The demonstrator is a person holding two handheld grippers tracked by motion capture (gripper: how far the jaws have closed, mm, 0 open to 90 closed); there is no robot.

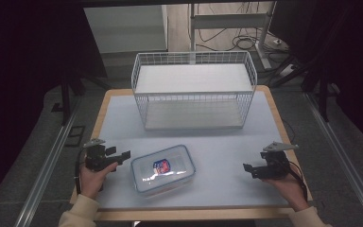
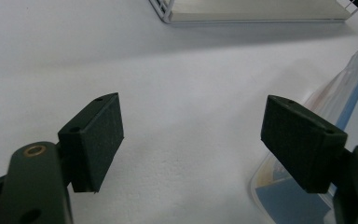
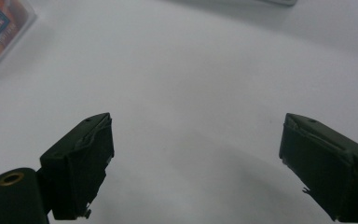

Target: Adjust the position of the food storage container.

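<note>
A clear lidded plastic food box point(image 1: 163, 169) with a blue rim and a colourful label lies flat on the white table near the front, left of centre. My left gripper point(image 1: 123, 157) sits just to its left, held by a hand, jaws open with only bare table between them; the box's edge point(image 2: 349, 88) shows at the right of the left gripper view. My right gripper point(image 1: 249, 170) rests near the table's right front, well apart from the box, open and empty. A corner of the box's label point(image 3: 0, 28) shows at the top left of the right gripper view.
A white wire basket point(image 1: 194, 90) with a shelf stands at the back middle of the table; its corner point(image 2: 165, 11) appears at the top of the left gripper view. The white mat point(image 1: 217, 137) lies between basket and box. Cables and a frame stand on the floor behind.
</note>
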